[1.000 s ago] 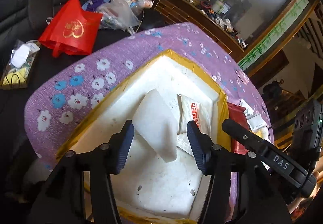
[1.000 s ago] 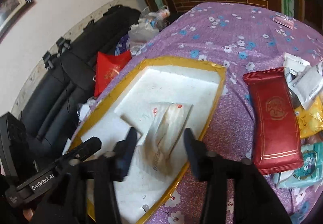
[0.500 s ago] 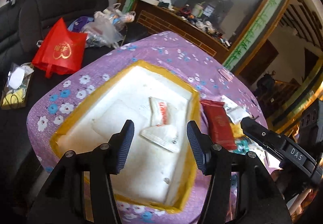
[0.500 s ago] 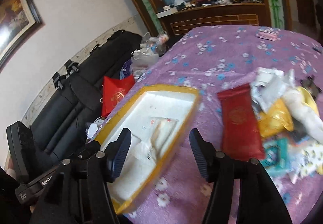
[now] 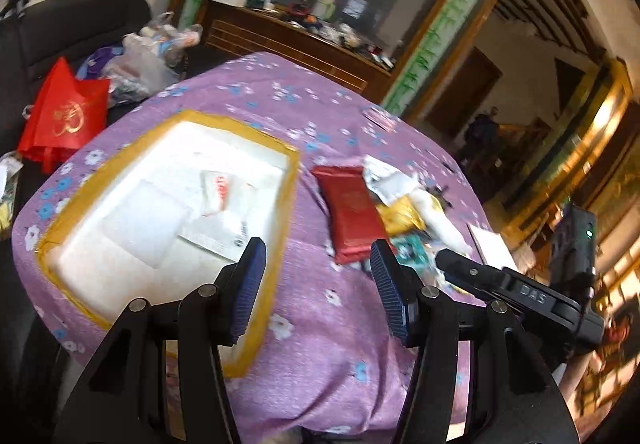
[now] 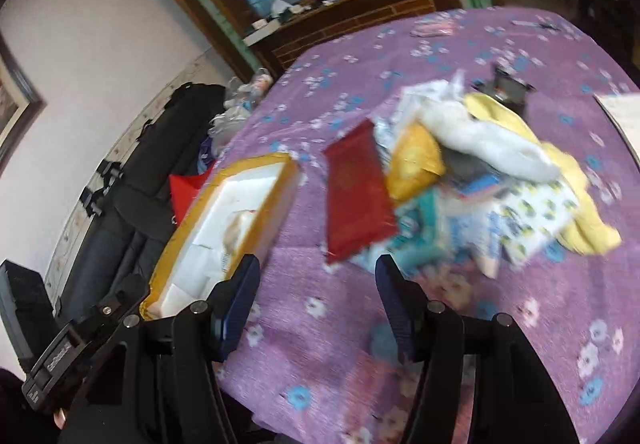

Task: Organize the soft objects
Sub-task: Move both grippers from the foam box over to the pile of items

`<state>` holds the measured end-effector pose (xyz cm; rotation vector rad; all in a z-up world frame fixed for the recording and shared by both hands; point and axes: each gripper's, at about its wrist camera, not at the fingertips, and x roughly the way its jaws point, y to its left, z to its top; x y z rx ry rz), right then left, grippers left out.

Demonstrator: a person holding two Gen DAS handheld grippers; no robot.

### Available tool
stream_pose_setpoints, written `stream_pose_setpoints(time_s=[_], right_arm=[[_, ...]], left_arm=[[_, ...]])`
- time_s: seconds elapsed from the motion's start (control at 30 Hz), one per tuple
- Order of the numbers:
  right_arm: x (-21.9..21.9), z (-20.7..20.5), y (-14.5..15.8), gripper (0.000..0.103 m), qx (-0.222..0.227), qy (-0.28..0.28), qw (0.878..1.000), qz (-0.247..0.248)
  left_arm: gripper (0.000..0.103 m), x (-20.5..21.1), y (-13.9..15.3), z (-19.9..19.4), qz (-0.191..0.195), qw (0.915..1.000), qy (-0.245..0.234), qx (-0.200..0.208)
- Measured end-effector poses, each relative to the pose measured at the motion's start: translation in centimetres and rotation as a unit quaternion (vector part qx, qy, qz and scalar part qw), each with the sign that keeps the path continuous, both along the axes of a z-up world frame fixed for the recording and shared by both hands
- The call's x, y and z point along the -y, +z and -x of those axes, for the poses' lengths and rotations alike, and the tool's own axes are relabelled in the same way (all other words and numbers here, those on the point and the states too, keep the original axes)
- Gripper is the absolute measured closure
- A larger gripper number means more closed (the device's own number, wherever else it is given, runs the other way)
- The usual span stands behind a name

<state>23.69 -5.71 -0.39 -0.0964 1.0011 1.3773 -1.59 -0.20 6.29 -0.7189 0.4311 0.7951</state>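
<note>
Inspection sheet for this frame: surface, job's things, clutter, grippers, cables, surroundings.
Surface: purple floral tablecloth.
Job's things: white foam tray with a yellow rim holds white packets; red pouch lies beside the tray, at the edge of a pile with a yellow cloth and a white soft item.
Clutter: red bag and plastic bags on the black sofa.
Grippers: left gripper and right gripper open, empty.
Cables: nothing seen.
Surroundings: wooden cabinet, wall.

Both wrist cameras looked down from above the near table edge, sharing the foam tray (image 5: 100, 272) (image 6: 256, 180) left and red packet (image 5: 352, 212) (image 6: 356, 200).
</note>
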Motion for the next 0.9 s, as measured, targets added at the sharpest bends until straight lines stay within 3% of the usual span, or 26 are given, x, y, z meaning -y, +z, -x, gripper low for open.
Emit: stream_pose_setpoints(time_s=[0.23, 0.4, 0.7, 0.9], right_arm=[[1.3, -1.1, -1.1, 0.043, -0.029, -0.018, 0.999, 0.009], [2.2, -1.2, -0.9, 0.043, -0.007, -0.007, 1.0, 0.003], [3.8, -2.4, -2.5, 0.043, -0.046, -0.009, 0.999, -0.005], [4.2, -2.6, -2.8, 0.042, -0.072, -0.013, 0.997, -0.006]], left_arm=[[0.048, 1.1, -0.1, -1.7, -0.001, 0.9997, -0.023, -0.011], [0.048, 1.2, -0.6, -2.5, 0.007, 0.9994, -0.031, -0.016], [0.048, 1.4, -1.6, -3.7, 0.025, 0.9983, -0.045, -0.026], [0.048, 0.3, -2.6, -2.5, 0.049, 0.9978, -0.044, -0.007]])
